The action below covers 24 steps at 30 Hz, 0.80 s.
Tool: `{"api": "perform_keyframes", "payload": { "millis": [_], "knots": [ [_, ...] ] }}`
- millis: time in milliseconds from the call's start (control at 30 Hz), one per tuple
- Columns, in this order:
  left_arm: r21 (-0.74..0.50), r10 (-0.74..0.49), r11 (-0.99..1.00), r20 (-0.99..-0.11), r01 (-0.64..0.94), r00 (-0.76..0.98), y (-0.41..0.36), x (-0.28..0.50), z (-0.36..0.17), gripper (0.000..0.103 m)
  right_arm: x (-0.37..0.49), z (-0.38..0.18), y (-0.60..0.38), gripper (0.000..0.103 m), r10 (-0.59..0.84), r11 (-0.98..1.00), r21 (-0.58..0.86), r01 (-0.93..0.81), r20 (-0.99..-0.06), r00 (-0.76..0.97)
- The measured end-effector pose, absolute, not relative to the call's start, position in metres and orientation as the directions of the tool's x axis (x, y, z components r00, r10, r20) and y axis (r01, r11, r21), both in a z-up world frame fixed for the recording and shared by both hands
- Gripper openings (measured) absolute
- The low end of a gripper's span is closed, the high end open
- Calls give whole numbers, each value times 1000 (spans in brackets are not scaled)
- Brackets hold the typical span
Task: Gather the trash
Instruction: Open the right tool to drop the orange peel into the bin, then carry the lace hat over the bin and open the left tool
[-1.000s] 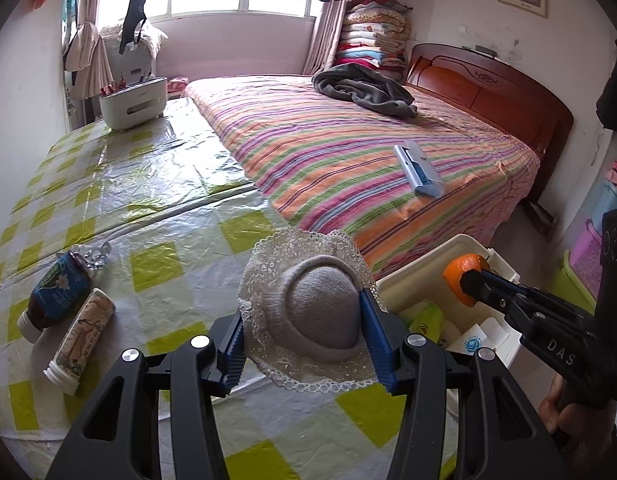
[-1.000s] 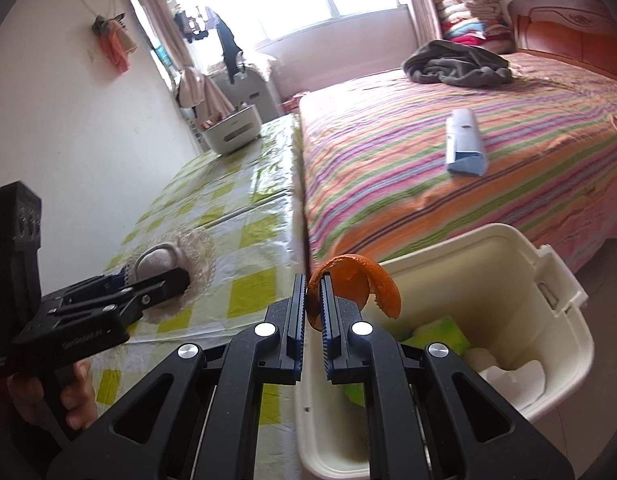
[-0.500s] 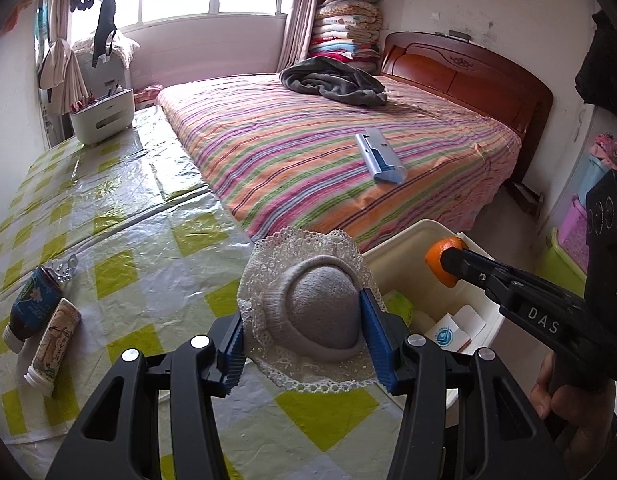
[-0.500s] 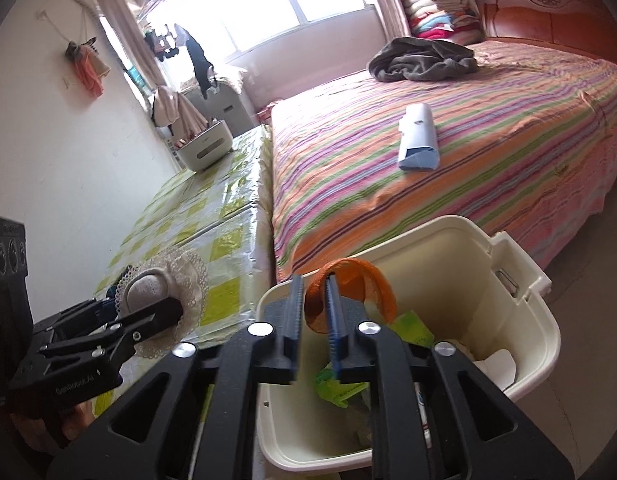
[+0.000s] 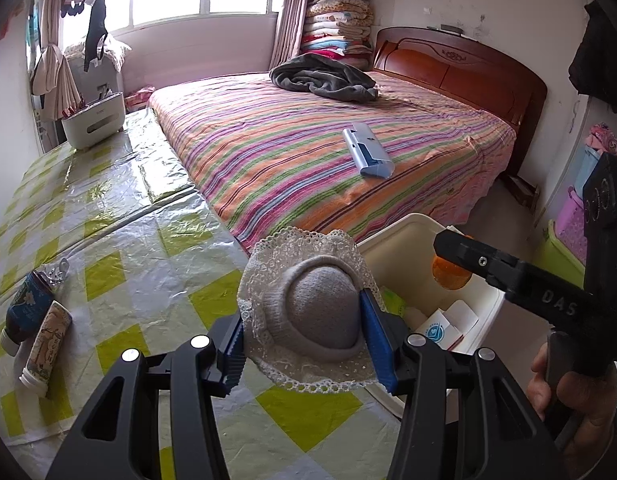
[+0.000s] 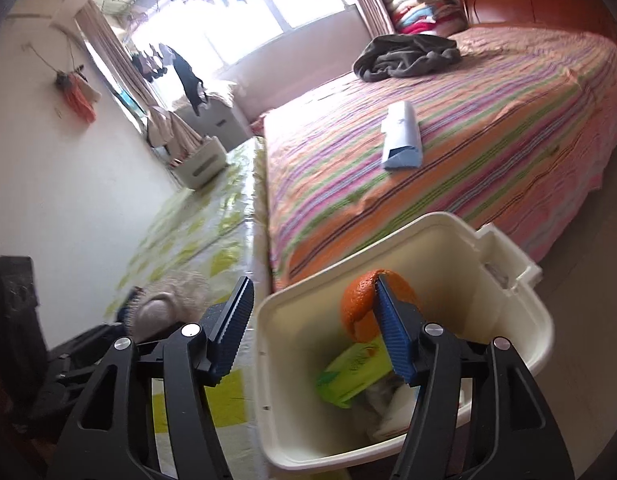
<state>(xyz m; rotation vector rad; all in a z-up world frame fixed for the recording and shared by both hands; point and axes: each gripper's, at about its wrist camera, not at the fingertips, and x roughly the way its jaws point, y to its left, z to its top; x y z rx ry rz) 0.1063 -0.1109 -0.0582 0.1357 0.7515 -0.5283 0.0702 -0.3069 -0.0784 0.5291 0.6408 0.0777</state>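
My left gripper [image 5: 304, 336] is shut on a grey knitted hat with a white lace brim [image 5: 308, 312] and holds it above the checked table near the bin. My right gripper [image 6: 312, 332] is open above the cream plastic bin [image 6: 520, 320]. An orange peel [image 6: 360, 308] clings to its right finger [image 6: 392, 340] over the bin's opening. The peel [image 5: 450, 274] and the bin [image 5: 392, 248] also show in the left wrist view. The bin holds a green packet [image 6: 352, 372] and white paper trash [image 5: 444, 328].
Two bottles [image 5: 32, 320] lie at the left of the yellow-checked table [image 5: 120, 216]. A white box [image 5: 92, 126] stands at its far end. The striped bed [image 5: 308, 152] carries a blue-white case [image 5: 368, 150] and a grey garment [image 5: 324, 78].
My right gripper moved over the bin and opened; the peel now hangs from one finger. My left gripper kept the hat and shifted toward the bin.
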Motion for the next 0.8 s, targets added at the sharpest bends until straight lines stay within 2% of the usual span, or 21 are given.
{"api": "perform_keyframes", "payload": {
  "millis": [133, 200, 233, 300, 367, 400, 467, 533, 800],
  "knots": [
    [-68, -408, 861, -685, 504, 604, -112, 106, -59, 50, 71, -81, -307, 60, 188, 879, 461, 125, -573, 798],
    [-68, -408, 860, -685, 505, 603, -113, 106, -58, 50, 69, -75, -302, 64, 108, 914, 379, 146, -572, 813],
    [-69, -408, 861, -685, 504, 604, -112, 106, -58, 50, 67, -73, -303, 65, 133, 909, 399, 120, -551, 824],
    [-69, -408, 861, -684, 503, 605, -113, 106, -59, 50, 69, -79, -313, 65, 253, 840, 537, 75, -511, 822],
    [-69, -407, 862, -685, 501, 605, -113, 106, -59, 50, 72, -84, -314, 66, 184, 862, 485, 145, -567, 803],
    [-69, -407, 862, -686, 502, 604, -113, 106, -59, 50, 72, -83, -314, 66, 174, 866, 477, 147, -566, 806],
    [-68, -405, 862, -687, 501, 603, -112, 107, -59, 50, 70, -80, -315, 66, 201, 854, 506, 118, -532, 823],
    [-72, -405, 863, -689, 500, 601, -112, 108, -60, 50, 70, -76, -311, 66, 147, 883, 448, 139, -545, 825],
    [-88, -428, 850, -691, 520, 582, -118, 106, -61, 50, 59, -75, -327, 66, 146, 838, 524, 153, -485, 862]
  ]
}}
